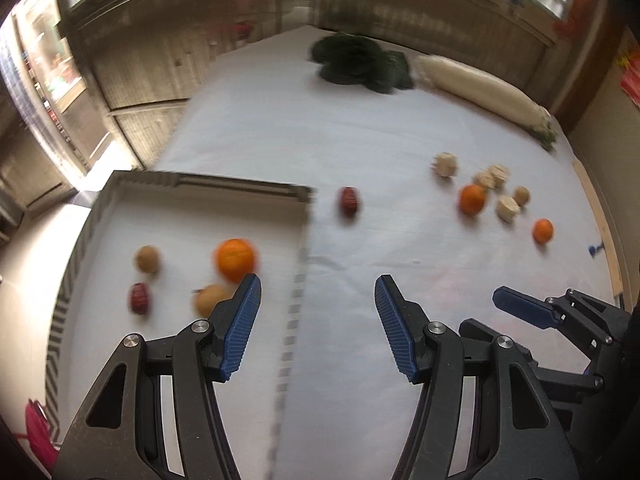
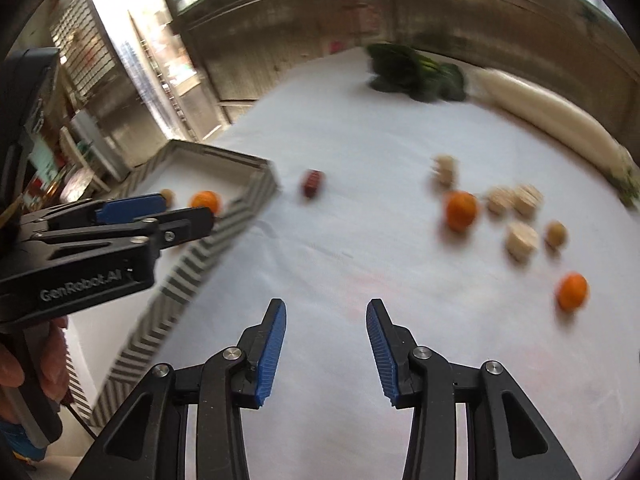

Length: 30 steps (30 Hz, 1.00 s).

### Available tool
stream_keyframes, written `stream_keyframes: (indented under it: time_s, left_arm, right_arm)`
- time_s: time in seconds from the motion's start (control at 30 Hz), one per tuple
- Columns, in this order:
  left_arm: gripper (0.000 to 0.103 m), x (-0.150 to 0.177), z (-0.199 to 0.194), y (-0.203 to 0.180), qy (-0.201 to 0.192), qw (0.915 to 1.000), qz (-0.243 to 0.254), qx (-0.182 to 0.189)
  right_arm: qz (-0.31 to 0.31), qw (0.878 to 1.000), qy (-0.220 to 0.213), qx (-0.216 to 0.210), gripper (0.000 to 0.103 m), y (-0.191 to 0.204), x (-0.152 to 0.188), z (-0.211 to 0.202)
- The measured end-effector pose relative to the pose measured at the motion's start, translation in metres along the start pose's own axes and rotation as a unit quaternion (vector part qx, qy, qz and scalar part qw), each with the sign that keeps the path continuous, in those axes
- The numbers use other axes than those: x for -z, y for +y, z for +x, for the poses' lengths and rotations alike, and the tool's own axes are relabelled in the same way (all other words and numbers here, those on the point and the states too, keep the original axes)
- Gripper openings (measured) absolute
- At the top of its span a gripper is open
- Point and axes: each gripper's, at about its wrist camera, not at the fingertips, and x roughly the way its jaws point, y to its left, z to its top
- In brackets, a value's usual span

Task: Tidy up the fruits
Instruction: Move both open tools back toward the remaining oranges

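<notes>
- Sorting looks part done: the tray (image 1: 100, 216) with the zigzag-striped rim sits on the left of the white-covered counter (image 1: 360, 140) and already holds a big orange (image 1: 235, 259), a brownish round fruit (image 1: 147, 259), a dark red one (image 1: 139, 298) and a yellowish one (image 1: 210, 300) half hidden by the near finger.
- The left gripper (image 1: 318, 324) hangs over the tray's right rim with its jaws wide apart and nothing between them. My guess is it's between a drop and the next pick.
- The right gripper (image 2: 326, 350) hovers low over bare cloth, jaws also spread and empty, aimed toward the loose pile.
- Still loose on the counter: a red fruit (image 2: 313, 183) just outside the tray corner, two oranges (image 2: 461, 210) (image 2: 573, 286), a small brown fruit (image 2: 555, 234) and some pale knobbly pieces (image 2: 522, 236) I can't identify through the blur.
- A leafy green vegetable (image 1: 352, 60) and a long white radish (image 1: 480, 88) lie at the far end, well apart from the fruit.
- Only the left view shows all four fruits in the tray; the right one catches just two over the rim, but shows the person's hand (image 2: 48, 360) on the left handle.
</notes>
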Motion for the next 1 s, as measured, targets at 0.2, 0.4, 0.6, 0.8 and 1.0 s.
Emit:
stream_keyframes:
  time_s: [0.2, 0.4, 0.6, 0.8, 1.0]
  left_arm:
    - [0.060, -0.008, 0.012, -0.041, 0.009, 0.9994, 0.031, 0.016]
    - [0.060, -0.015, 0.022, -0.074, 0.013, 0.9983, 0.051, 0.025]
    - [0.060, -0.022, 0.033, -0.099, 0.015, 0.9973, 0.062, 0.035]
    - [0.060, -0.027, 0.051, -0.118, 0.031, 0.9953, 0.077, 0.049]
    - [0.060, -0.036, 0.070, -0.129, 0.045, 0.9941, 0.080, 0.058]
  right_arm:
    - [0.047, 0.999, -0.001, 0.025, 0.040, -0.049, 0.017, -0.013]
    - [0.076, 0.996, -0.006, 0.043, 0.040, -0.089, 0.026, -0.025]
    - [0.091, 0.994, -0.011, 0.055, 0.040, -0.121, 0.029, -0.033]
    - [0.110, 0.992, -0.013, 0.064, 0.040, -0.149, 0.028, -0.032]
    - [0.123, 0.990, -0.019, 0.065, 0.041, -0.173, 0.018, -0.028]
